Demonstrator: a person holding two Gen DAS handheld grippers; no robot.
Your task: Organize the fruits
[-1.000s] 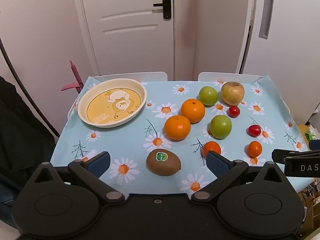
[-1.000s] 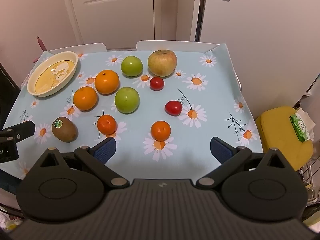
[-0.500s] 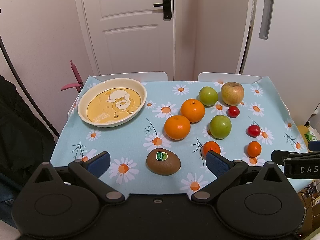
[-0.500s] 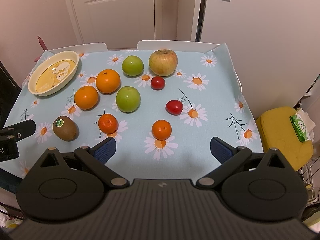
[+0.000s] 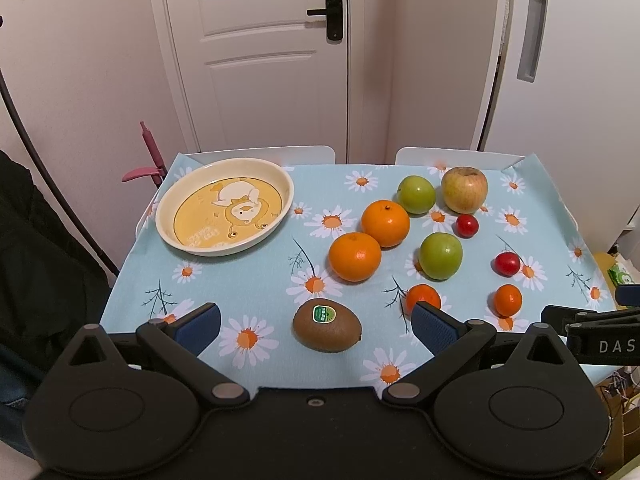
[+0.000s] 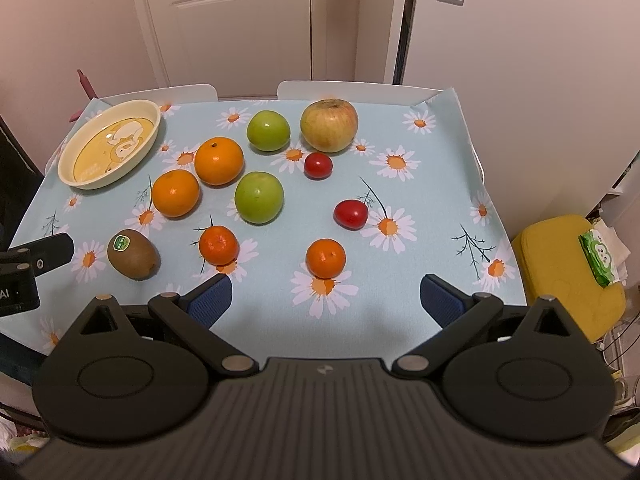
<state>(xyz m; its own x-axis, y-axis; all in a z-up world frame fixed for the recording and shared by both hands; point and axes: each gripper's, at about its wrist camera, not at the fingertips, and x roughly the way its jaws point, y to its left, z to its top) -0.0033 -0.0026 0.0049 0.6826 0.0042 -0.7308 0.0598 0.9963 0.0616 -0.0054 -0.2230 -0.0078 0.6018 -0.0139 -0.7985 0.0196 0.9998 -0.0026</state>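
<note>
Ten fruits lie loose on the daisy tablecloth [image 5: 248, 280], none in the dish [image 5: 224, 208] at the far left corner. I see a kiwi [image 5: 327, 325] nearest my left gripper [image 5: 316, 326], whose jaws are spread wide with the kiwi lying between and just ahead of the tips, untouched. Two oranges [image 5: 355, 256] touch each other mid-table; beyond them sit a green apple [image 5: 416, 194] and a yellowish apple [image 5: 464, 189], close together. A second green apple [image 6: 259, 197] lies nearer, with two tomatoes [image 6: 351, 213] to its right. Two mandarins [image 6: 218, 244] sit closest to my right gripper [image 6: 325, 296], which is also spread and holds nothing. A yellow stool [image 6: 560, 272] stands right of the table.
</note>
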